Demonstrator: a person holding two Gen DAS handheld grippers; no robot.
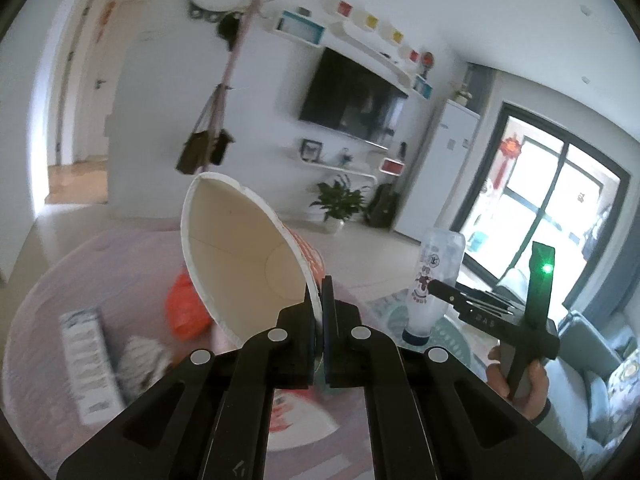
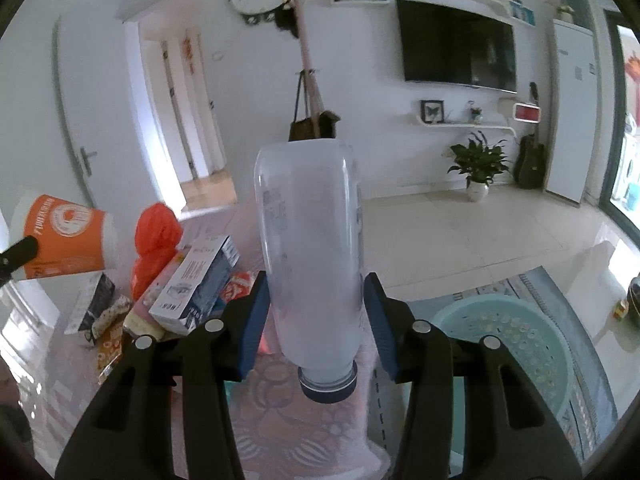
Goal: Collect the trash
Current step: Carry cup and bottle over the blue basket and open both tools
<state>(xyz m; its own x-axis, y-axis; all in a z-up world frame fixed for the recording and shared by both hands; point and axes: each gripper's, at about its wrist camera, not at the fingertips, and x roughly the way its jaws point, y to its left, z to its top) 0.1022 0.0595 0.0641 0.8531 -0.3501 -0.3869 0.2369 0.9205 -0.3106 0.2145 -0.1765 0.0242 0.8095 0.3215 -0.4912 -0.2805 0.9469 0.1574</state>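
Clear plastic, cap down: the bottle [image 2: 310, 248] hangs inverted between the blue pads [image 2: 254, 322] of the right gripper [image 2: 316, 320], which press on its lower body from both sides, so it is carried in the air above the pink table [image 2: 304, 420]. The left gripper [image 1: 320, 320] has its fingers nearly together, pinching the thin rim wall of the cup [image 1: 240, 248], an orange-and-white paper tub tipped so its empty inside faces the camera. Both pieces of trash are lifted clear of the heap left on the table: an orange bag [image 2: 156, 240], a blue-and-white box [image 2: 200, 284], and smaller wrappers and cartons beside them. To the right, low on the floor rug, sits a pale green basin [image 2: 516, 340], which looks like the place to drop things, though that is my guess. The risks lie in the grips. The bottle is smooth and narrows toward the neck, so it could slide downward through the pads if the squeeze eases. The cup is held only by one edge of soft paper; a quick swing could fold the rim or twist it out. The two loads are also near each other and could knock together on the way over.
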